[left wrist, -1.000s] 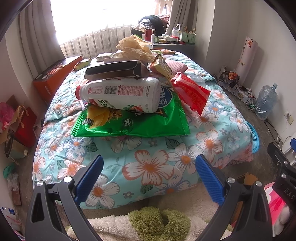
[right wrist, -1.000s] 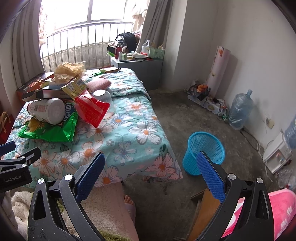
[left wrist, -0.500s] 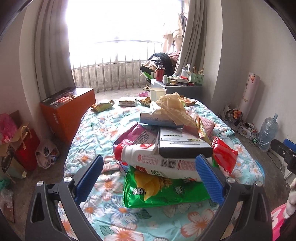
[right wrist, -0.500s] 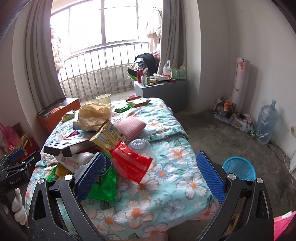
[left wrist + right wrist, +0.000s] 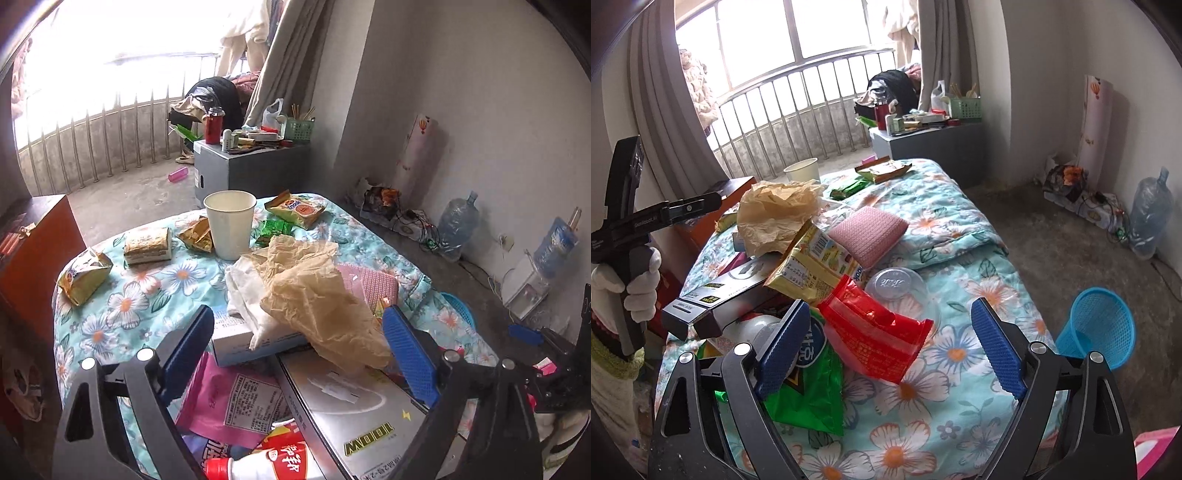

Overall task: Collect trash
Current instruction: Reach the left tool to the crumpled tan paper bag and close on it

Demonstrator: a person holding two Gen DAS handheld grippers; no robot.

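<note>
Your left gripper (image 5: pixel 297 356) hangs over the near heap of trash on the bed (image 5: pixel 122 295), its blue jaws wide and closing, gripping nothing. Framed between them lies crumpled tan paper (image 5: pixel 314 291), draped over a white tissue (image 5: pixel 245 291) and a flat white box (image 5: pixel 236 338). Below that sit a silver carton (image 5: pixel 354 417), a pink packet (image 5: pixel 236 398) and the red cap end of a white bottle (image 5: pixel 258 467).

Your right gripper (image 5: pixel 890 350) also has its jaws wide and closing, with nothing pressed between them. A red wrapper (image 5: pixel 882 334) lies between and just ahead of them, its long axis slanting from upper left to lower right. A green chip bag (image 5: pixel 809 395) lies under the left jaw, and a clear plastic lid (image 5: pixel 897 284) sits just behind the wrapper.

The blue wastebasket (image 5: pixel 1099 326) stands on the floor beyond the bed's right edge, on the right gripper's side. By this, the right hand is nearer the bin and the red wrapper is its likely pick.

Only the left view shows the far scatter: a paper cup (image 5: pixel 229 223), snack packets (image 5: pixel 85 275) and a green sachet (image 5: pixel 275 230). Only the right view shows the whole basket and your gloved left hand (image 5: pixel 637 284).
</note>
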